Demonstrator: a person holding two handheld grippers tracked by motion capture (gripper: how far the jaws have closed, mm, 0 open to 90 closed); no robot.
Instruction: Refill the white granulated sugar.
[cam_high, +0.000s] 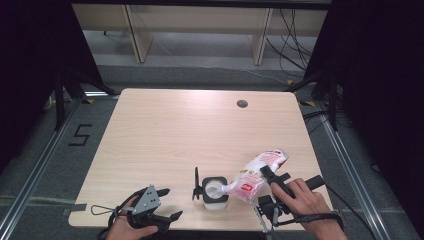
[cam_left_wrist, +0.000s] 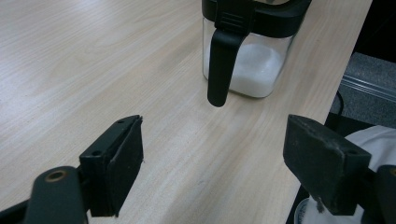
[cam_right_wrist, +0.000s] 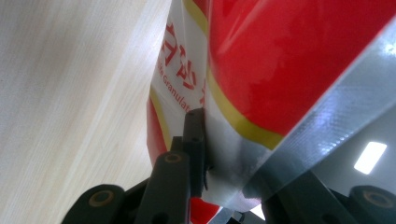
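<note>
Red-and-white plastic is what we find in the right gripper: a soft printed pouch of granulated sugar, lower right of the high view, tilted with its mouth down over the clear square glass jar with the black rim at the lower centre. In the right gripper view, the fingers are clamped on the pouch's sealed end. A white stream or spout appears to reach into the jar's open top, though we cannot tell whether grains are falling now.

The left gripper sits at the lower left of the high view, apart from the jar, its fingers wide apart with nothing between them. In the left gripper view, the jar stands at the upper centre, partly filled with white sugar, its black hinged lid or handle hanging down the near side.

Risks, in our judgement:
- The jar is unsteadied and close to the near edge of the pale wooden surface; a nudge from the pouch could shift or tip it.
- The pouch is limp and could sag, sending sugar past the rim.
- A steep tilt could overfill the jar.

Count: one pouch, one jar, two grippers, one surface.
</note>
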